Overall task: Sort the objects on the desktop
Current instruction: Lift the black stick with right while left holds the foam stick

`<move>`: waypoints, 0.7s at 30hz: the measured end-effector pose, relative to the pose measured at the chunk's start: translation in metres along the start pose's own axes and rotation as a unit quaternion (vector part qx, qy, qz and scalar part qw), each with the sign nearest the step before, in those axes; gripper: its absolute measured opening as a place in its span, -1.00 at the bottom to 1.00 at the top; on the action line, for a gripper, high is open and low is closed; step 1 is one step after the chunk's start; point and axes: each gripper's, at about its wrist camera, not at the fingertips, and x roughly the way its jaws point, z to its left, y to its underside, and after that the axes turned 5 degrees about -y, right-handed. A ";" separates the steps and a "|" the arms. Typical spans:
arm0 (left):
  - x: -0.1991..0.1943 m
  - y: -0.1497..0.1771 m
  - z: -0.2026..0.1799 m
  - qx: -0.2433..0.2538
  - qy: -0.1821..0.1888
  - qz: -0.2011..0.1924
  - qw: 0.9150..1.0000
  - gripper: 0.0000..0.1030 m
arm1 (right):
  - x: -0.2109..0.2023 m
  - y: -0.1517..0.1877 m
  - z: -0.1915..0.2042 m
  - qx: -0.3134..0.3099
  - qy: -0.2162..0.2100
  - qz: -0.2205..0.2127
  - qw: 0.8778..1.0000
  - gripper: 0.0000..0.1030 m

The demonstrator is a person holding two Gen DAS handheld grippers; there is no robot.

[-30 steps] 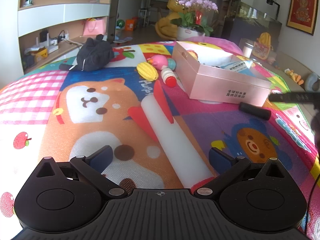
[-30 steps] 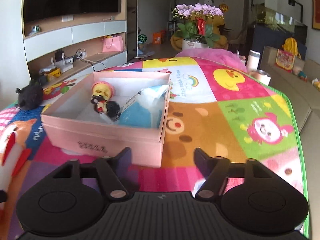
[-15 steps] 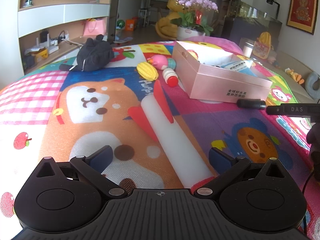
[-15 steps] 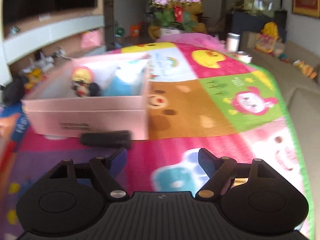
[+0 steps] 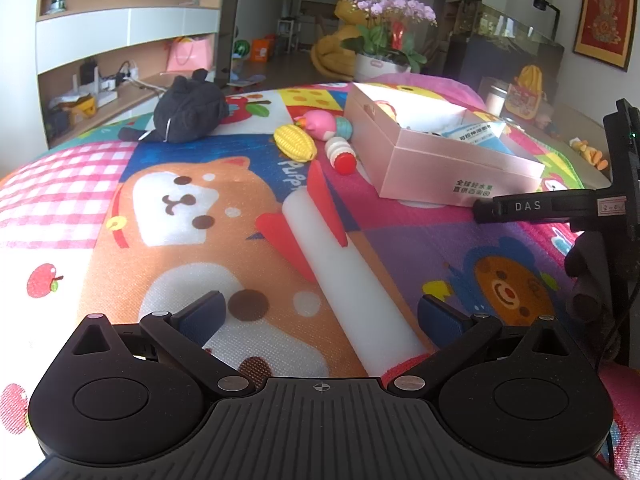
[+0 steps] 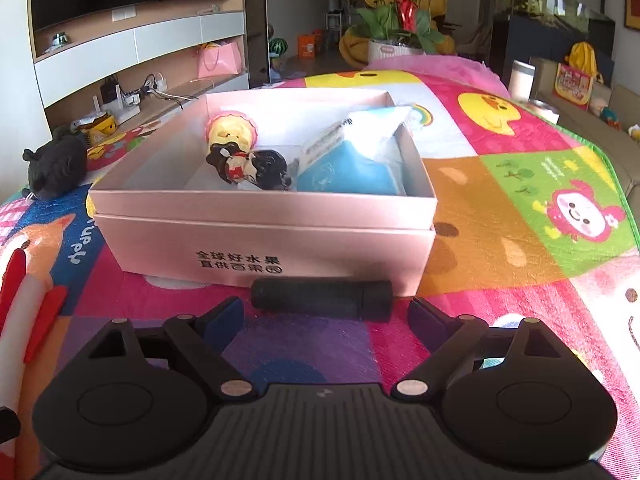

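A pink box (image 6: 264, 240) stands on the cartoon play mat and holds a doll figure (image 6: 244, 162) and a blue-white packet (image 6: 352, 160). A black cylinder (image 6: 322, 294) lies on the mat against the box's front. My right gripper (image 6: 326, 320) is open, its fingers just short of the cylinder's two ends. My left gripper (image 5: 320, 316) is open and empty over a white foam roll (image 5: 348, 276). In the left wrist view the box (image 5: 436, 160) is at right, with a toy corn (image 5: 295, 145), a pink toy (image 5: 320, 125) and a small red-capped bottle (image 5: 341, 156) beside it.
A black plush toy (image 5: 188, 108) lies at the mat's far left. The right gripper's body (image 5: 560, 208) reaches in from the right edge. A white cup (image 6: 522, 80) stands past the mat's far right corner. A potted orchid (image 6: 400, 8) stands behind.
My right gripper has pulled back from above the box and dropped low, now facing the black cylinder in front of the box. My left gripper has not moved.
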 end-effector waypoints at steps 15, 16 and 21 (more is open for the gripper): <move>0.005 -0.001 -0.017 0.051 -0.040 0.020 0.998 1.00 | -0.064 0.031 -0.006 -0.033 -0.056 -0.010 0.998 0.44; 0.004 -0.002 -0.017 0.044 -0.042 0.020 0.998 1.00 | -0.070 0.035 -0.007 -0.037 -0.057 -0.011 0.998 0.44; 0.006 -0.015 -0.024 0.021 -0.023 0.026 0.999 0.41 | -0.099 0.052 -0.008 -0.082 -0.060 -0.018 0.995 0.44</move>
